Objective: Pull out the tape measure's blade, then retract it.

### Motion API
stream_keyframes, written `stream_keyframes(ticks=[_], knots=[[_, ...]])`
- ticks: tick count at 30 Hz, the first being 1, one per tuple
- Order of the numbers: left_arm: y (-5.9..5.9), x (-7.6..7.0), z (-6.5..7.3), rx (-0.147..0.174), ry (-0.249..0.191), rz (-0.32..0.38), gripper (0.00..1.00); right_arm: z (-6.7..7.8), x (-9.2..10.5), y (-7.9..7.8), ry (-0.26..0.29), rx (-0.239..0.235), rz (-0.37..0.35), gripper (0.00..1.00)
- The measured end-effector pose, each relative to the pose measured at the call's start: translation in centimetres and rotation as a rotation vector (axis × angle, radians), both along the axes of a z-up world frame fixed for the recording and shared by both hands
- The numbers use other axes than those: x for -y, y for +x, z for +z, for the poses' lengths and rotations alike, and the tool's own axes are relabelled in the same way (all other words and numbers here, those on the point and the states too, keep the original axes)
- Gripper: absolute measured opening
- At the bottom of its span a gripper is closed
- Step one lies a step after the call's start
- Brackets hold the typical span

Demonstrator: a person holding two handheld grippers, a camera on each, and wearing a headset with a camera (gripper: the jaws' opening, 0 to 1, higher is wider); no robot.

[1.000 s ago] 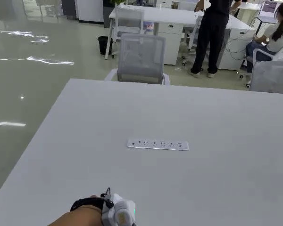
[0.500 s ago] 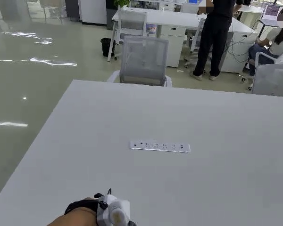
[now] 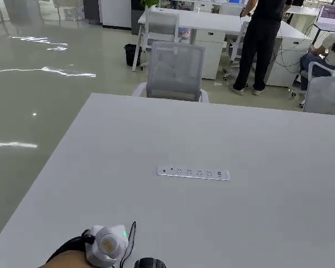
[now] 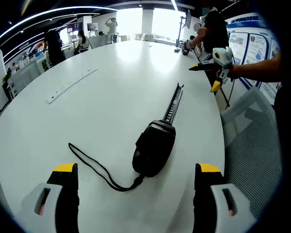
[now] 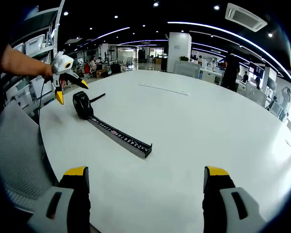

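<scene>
A black tape measure [image 4: 154, 148] lies on the white table [image 4: 121, 73], its blade [image 4: 173, 102] pulled out flat and a black lanyard [image 4: 94, 167] trailing from the case. My left gripper [image 4: 137, 167] is open just short of the case, one jaw on either side, touching nothing. In the head view the left gripper [image 3: 107, 245] sits at the bottom edge beside the case [image 3: 149, 262]. My right gripper [image 5: 145, 171] is open and empty, some way beyond the blade's hooked end [image 5: 146, 149]. The case [image 5: 82, 104] and the left gripper [image 5: 63, 73] lie at the blade's far end.
A white power strip [image 3: 194, 173] lies flat mid-table. A grey mesh chair [image 3: 174, 71] stands at the table's far edge. Beyond it are desks, a standing person [image 3: 258, 44] and a seated person [image 3: 329, 53]. Another mesh chair [image 4: 254, 141] is beside the near edge.
The head camera has drifted a little. The left gripper at the bottom of the head view has moved left and turned, and the tape measure's black case now shows beside it.
</scene>
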State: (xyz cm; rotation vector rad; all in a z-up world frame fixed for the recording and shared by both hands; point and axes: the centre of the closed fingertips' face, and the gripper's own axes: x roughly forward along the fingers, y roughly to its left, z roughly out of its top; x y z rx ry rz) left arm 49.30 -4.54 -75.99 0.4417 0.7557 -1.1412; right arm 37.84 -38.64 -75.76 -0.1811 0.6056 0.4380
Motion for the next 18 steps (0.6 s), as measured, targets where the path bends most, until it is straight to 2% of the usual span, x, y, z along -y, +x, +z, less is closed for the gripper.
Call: stream_keyframes(ticks=[3, 6, 9, 12, 18], knots=[[-0.5, -0.9, 0.5, -0.051, -0.074, 0.08, 0.99, -0.1, 0.0, 0.0, -0.001, -0.001, 0.004, 1.0], [-0.6, -2.2, 0.6, -0.034, -0.095, 0.124, 0.99, -0.2, -0.2, -0.1, 0.001, -0.011, 0.01, 1.0], [-1.4, -3.6, 0.8, -0.032, -0.136, 0.175, 0.99, -0.4, -0.3, -0.2, 0.001, -0.018, 0.018, 1.0], [-2.0, -4.8, 1.1, -0.015, -0.17, 0.213, 0.99, -0.4, -0.3, -0.2, 0.0, -0.019, 0.022, 1.0], [-2.7, -7.2, 1.1, 0.005, -0.195, 0.284, 0.99, -0.2, -0.4, -0.2, 0.007, -0.022, 0.02, 1.0]])
